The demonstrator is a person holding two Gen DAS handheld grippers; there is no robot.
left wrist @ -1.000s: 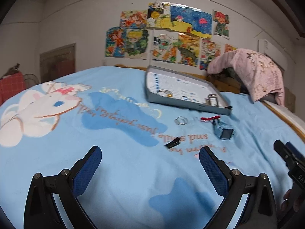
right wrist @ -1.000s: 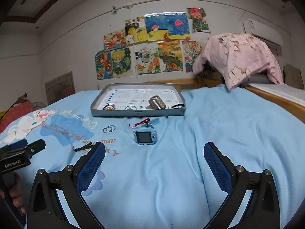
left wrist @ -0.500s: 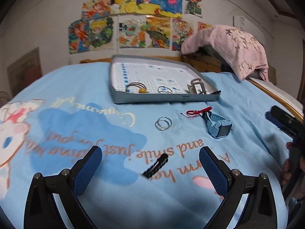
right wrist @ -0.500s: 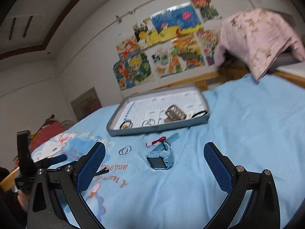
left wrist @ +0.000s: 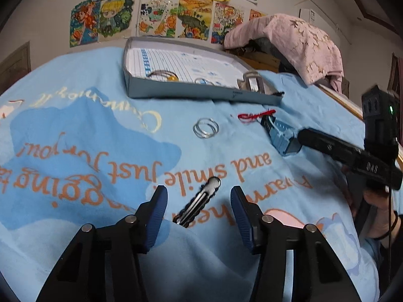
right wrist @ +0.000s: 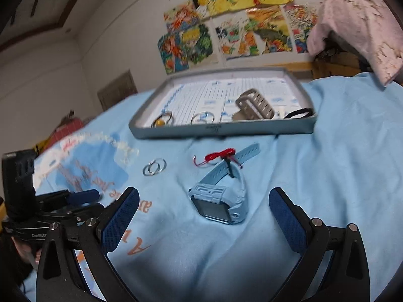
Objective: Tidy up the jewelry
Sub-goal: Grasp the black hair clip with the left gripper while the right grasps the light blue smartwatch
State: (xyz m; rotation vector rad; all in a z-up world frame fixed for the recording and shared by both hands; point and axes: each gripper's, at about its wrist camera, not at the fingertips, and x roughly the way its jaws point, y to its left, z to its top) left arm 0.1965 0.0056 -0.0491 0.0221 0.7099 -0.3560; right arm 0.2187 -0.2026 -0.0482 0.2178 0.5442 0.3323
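A grey tray [left wrist: 191, 93] [right wrist: 226, 129] on the blue bedspread holds rings, a grey clasp [right wrist: 254, 105] and a black hair tie [right wrist: 298, 113]. On the bedspread lie a black hair clip [left wrist: 199, 201], silver rings [left wrist: 206, 127] [right wrist: 154, 166], a red cord [left wrist: 255, 114] [right wrist: 219, 157] and a blue watch [left wrist: 282, 136] [right wrist: 221, 196]. My left gripper [left wrist: 199, 203] is open, its fingers either side of the hair clip. My right gripper [right wrist: 204, 209] is open, its fingers flanking the watch, just short of it.
A pink cloth [left wrist: 297, 42] drapes over furniture behind the bed at the right. Posters [left wrist: 161, 12] cover the back wall. The bed's wooden edge [left wrist: 337, 95] runs along the right. The right gripper's body [left wrist: 350, 156] shows in the left wrist view.
Both grippers have moved forward and down toward the bedspread. The left gripper's fingers have narrowed around the hair clip. The right gripper has come close to the watch.
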